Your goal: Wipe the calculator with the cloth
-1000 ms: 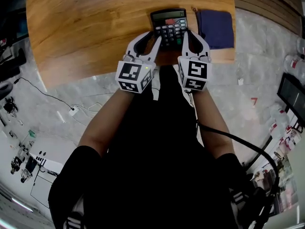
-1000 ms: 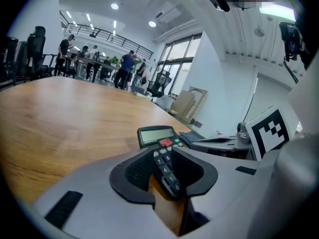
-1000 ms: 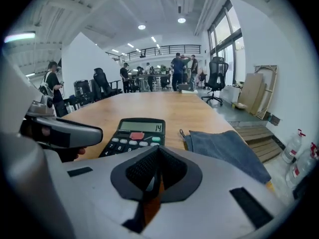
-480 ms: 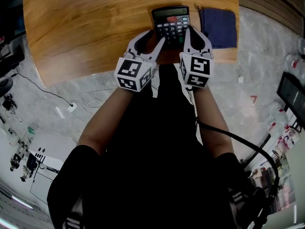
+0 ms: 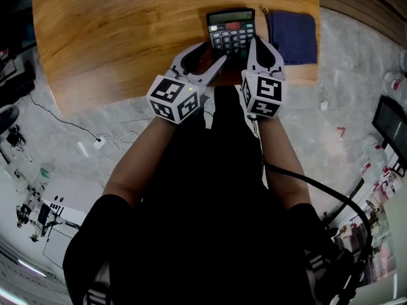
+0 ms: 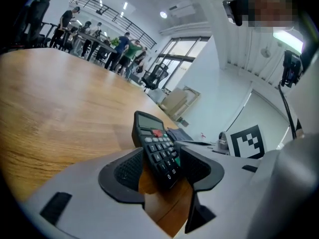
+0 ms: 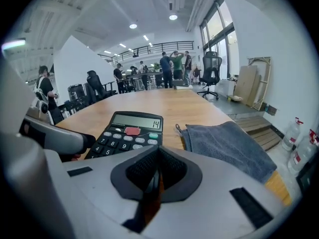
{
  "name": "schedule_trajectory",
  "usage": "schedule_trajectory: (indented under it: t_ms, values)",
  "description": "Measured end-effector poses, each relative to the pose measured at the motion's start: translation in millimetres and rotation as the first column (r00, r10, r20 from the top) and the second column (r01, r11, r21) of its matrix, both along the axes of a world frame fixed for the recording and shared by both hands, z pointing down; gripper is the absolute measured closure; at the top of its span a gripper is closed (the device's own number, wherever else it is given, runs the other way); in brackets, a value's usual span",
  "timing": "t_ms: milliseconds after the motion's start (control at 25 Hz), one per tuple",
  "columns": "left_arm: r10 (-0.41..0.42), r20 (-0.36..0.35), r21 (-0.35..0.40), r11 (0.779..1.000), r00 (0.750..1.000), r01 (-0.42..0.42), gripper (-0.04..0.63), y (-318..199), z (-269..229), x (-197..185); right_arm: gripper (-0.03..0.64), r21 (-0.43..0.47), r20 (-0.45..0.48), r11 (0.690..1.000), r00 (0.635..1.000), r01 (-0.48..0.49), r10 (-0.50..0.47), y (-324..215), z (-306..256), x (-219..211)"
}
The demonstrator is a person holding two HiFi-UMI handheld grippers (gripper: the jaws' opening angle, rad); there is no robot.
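Left hand-held gripper (image 6: 162, 164): jaws just opened wide, calculator (image 5: 231, 30) between, unclamped.
Right hand-held gripper (image 7: 158, 158): shut, empty.
Risk: a nudge pushes the loose calculator off the counter's (image 5: 114, 37) lower edge.

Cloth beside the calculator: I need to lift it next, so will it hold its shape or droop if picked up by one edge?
Probably droops: the cloth looks like soft, napped towelling lying limp on the table. Likely light and not slippery, given the fuzzy surface.
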State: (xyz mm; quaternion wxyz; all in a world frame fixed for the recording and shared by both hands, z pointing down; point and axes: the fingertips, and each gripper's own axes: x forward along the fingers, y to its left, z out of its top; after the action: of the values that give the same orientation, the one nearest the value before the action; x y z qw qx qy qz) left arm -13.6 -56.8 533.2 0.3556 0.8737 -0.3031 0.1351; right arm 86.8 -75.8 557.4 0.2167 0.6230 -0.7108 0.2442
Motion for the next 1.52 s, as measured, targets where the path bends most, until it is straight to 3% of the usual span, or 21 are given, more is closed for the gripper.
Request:
schedule_trajectory:
  t_ms: [200, 480, 800, 1160, 1360, 1520]
  values:
    - [-0.010, 0.065, -0.077, 0.997, 0.998, 0.015, 0.373, -4, 19, -3, 0.601, 0.010, 0.029, 1.000, 0.999, -0.028, 0.028, 0, 1, 2]
    - [0.107, 0.109, -0.167, 0.982, 0.988, -0.088, 0.373, 2, 29, 17, 0.601, 0.007, 0.040, 0.999, 0.999, -0.033, 0.032, 0, 1, 4]
    - [0.011, -0.035, -0.219, 0.976, 0.999, -0.019, 0.457, -5, 21, 19, 0.601, -0.024, 0.037, 0.998, 0.997, -0.065, 0.066, 1, 4, 13]
    - [-0.075, -0.184, -0.200, 0.979, 0.980, 0.038, 0.514, -14, -4, 19, 0.600, 0.032, 0.108, 0.998, 0.993, -0.060, 0.056, 3, -22, 9]
    - [-0.097, -0.238, -0.233, 0.972, 0.966, 0.040, 0.522, -18, -8, 18, 0.589, 0.008, 0.013, 1.000, 1.000, -0.023, 0.023, 8, -26, 24]
    - [-0.133, -0.278, -0.274, 0.960, 0.951, 0.054, 0.522, -20, -9, 12, 0.467, -0.055, -0.101, 0.998, 0.995, 0.015, -0.021, 12, -19, 40]
